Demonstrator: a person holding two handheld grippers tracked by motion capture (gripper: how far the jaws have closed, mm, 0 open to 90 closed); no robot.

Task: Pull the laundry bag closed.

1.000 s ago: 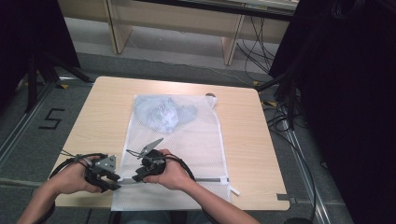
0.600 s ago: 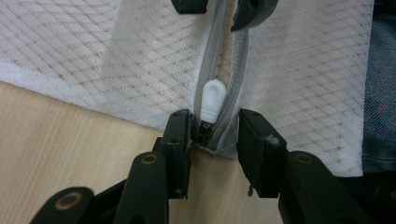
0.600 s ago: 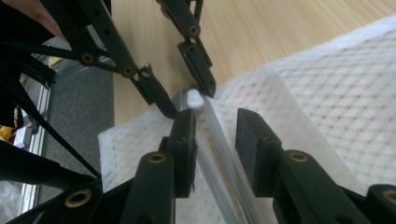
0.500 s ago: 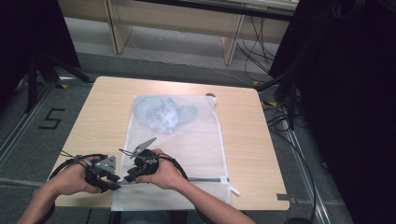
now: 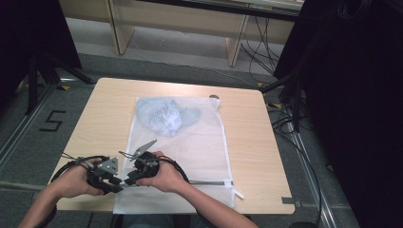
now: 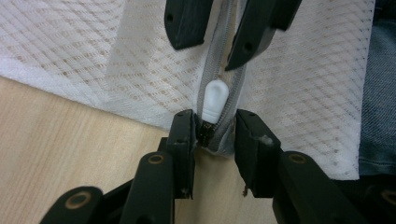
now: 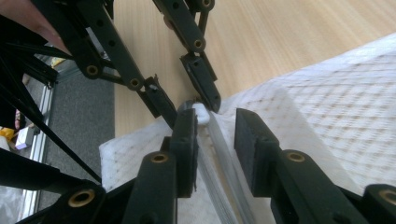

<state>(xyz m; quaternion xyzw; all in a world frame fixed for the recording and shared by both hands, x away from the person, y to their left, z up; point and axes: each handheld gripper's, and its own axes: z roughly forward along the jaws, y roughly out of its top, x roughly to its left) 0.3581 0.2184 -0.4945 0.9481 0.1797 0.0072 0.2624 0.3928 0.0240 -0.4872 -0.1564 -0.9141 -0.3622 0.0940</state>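
The left gripper (image 6: 215,133) has just been closing around the white zipper pull (image 6: 214,101), not yet pinching; right gripper (image 7: 215,130) wide, mesh bag (image 5: 190,142) unzipped

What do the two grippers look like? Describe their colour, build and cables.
Both are black linkage tools. The left gripper has two flat black jaws on hinged bars with brass-coloured pivot pins; the right gripper is built alike. Each carries a grey three-cornered plate and a thin black cable. Forearms are bare.

The left gripper (image 6: 215,135) is closing its jaws around the zipper end (image 6: 212,140) — white pull (image 6: 214,100) lying between — on the mesh bag (image 6: 303,93).
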